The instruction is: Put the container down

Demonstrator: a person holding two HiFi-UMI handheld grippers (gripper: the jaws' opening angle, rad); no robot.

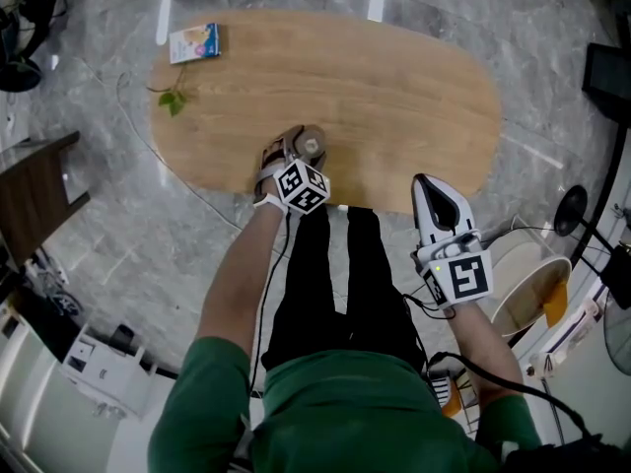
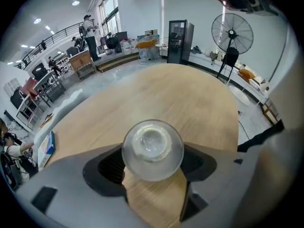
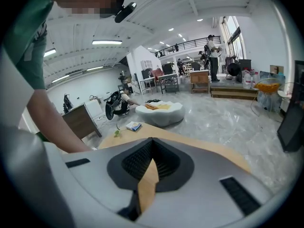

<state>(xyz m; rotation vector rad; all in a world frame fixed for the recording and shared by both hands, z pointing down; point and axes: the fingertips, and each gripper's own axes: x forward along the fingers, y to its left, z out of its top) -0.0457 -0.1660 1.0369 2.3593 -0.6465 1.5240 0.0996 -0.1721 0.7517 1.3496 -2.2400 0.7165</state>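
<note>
Grey-jawed right gripper (image 1: 431, 193) hangs nearest the person, just off the oval wooden table (image 1: 394, 97), with its jaws together on nothing. Just past the table's near edge, the left gripper's (image 2: 153, 156) jaws are clamped on a clear round container (image 2: 152, 148). A small box (image 1: 193, 42) and a green sprig (image 1: 174, 100) lie at the far left end.

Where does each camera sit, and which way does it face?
Head view: on the head, facing down at the table; shows forearms, legs, left tongs, right tongs.
Left gripper view: on the left tongs, facing across the table; jaws grip the container.
Right gripper view: on the right tongs, facing across the table; jaws together, arm at left.
All share the table; the first two, the container.
</note>
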